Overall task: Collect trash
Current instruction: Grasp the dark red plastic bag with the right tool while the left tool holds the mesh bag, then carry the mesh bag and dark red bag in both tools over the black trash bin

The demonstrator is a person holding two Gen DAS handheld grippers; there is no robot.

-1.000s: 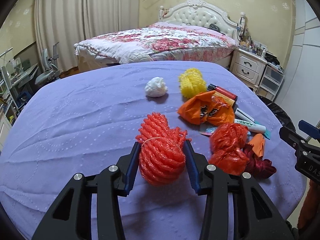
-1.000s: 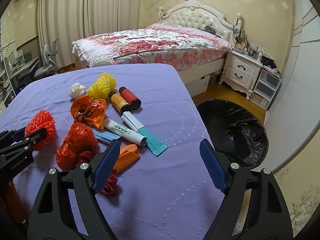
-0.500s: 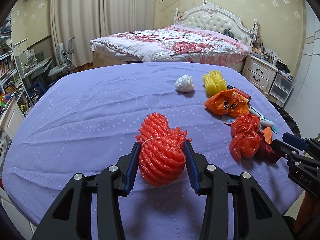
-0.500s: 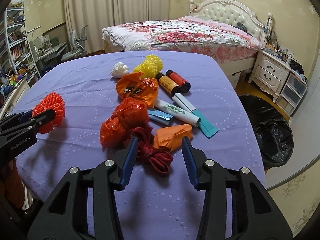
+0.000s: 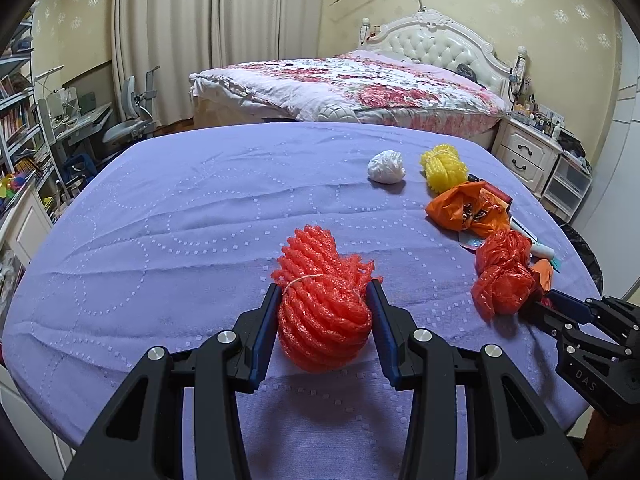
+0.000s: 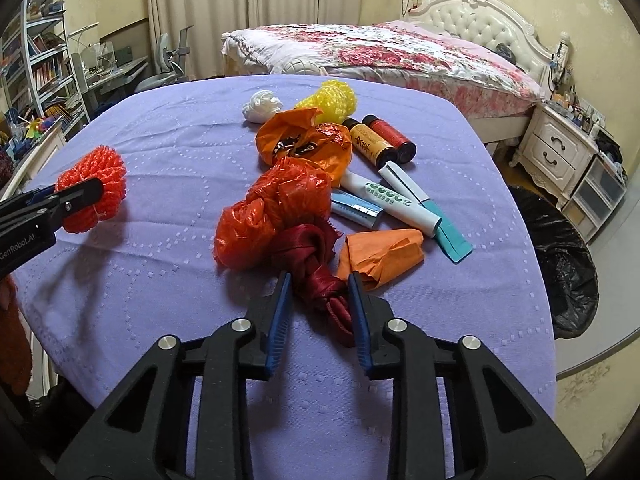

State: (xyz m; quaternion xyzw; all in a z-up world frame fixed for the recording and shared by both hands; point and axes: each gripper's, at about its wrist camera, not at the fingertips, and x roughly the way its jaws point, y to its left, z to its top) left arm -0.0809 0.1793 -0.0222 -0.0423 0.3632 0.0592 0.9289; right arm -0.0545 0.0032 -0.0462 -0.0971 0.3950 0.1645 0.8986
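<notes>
The right gripper [image 6: 318,300] had just been closing around the dark red ribbon [image 6: 316,268] beside the red plastic bag [image 6: 276,216], its pads touching it, while the left gripper [image 5: 323,312] pinched the red foam net [image 5: 322,312] above the surface [image 5: 180,220], so two pieces seemed ready for the black bin bag [image 6: 560,264]

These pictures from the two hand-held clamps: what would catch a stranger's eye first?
Probably the bright red-orange foam net, squeezed in the left gripper above the purple tablecloth. Next, the right gripper, whose jaws have just been closing around a dark red ribbon knot at the near edge of a colourful trash pile. A black-lined bin waits right of the table.
</notes>
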